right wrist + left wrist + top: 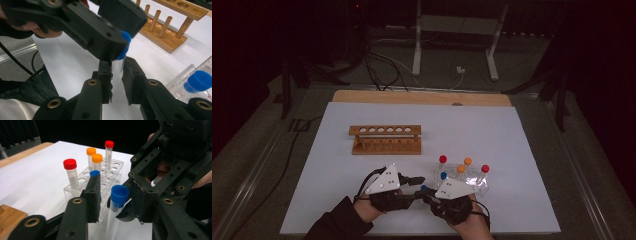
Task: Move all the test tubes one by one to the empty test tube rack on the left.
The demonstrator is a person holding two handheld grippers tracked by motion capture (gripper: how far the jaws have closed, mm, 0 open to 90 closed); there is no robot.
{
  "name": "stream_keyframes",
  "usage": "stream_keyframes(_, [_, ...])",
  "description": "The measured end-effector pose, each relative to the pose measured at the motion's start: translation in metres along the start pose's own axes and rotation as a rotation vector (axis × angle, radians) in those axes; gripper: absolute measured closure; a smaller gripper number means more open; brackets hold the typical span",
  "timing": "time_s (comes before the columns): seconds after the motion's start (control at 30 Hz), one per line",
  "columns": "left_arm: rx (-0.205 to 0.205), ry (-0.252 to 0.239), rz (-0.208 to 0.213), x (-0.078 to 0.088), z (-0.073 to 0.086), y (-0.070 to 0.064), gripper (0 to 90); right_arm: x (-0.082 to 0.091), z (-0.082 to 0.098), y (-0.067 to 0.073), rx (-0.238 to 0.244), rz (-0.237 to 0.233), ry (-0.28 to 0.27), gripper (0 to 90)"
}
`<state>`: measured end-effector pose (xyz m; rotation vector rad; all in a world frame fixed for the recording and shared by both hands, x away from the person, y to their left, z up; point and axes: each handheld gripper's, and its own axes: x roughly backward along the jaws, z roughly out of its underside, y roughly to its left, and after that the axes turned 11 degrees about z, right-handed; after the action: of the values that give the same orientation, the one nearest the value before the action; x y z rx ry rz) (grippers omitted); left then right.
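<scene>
blue-capped tube (119,195), clear rack (110,173), white table (472,130)

My two claws crowd each other over the near edge of the white sheet (492,135). The clear plastic rack (472,181) of capped tubes blocks my right; the wooden rack (385,139) stands well apart beyond open sheet.

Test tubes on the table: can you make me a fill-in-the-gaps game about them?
1. The tube gripped by the right gripper has a ___ cap.
2. In the clear rack, ___ tubes have orange caps.
3. The wooden rack has ___ tubes in it.
Missing words: blue; two; no.
</scene>
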<state>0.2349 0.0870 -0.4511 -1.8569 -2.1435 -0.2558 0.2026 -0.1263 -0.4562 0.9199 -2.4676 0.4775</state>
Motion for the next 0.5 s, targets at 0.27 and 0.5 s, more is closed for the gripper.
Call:
stream_keyframes(0.27, [0.005, 0.009, 0.01, -0.0018, 0.0, 0.0025, 75.5, 0.0, -0.0002, -0.0012, -0.006, 0.005, -0.001, 76.7])
stream_keyframes(0.5, [0.0, 0.014, 0.005, -0.0006, -0.0014, 0.0033, 77.6, -0.0002, 0.0001, -0.0023, -0.013, 0.003, -0.006, 76.5])
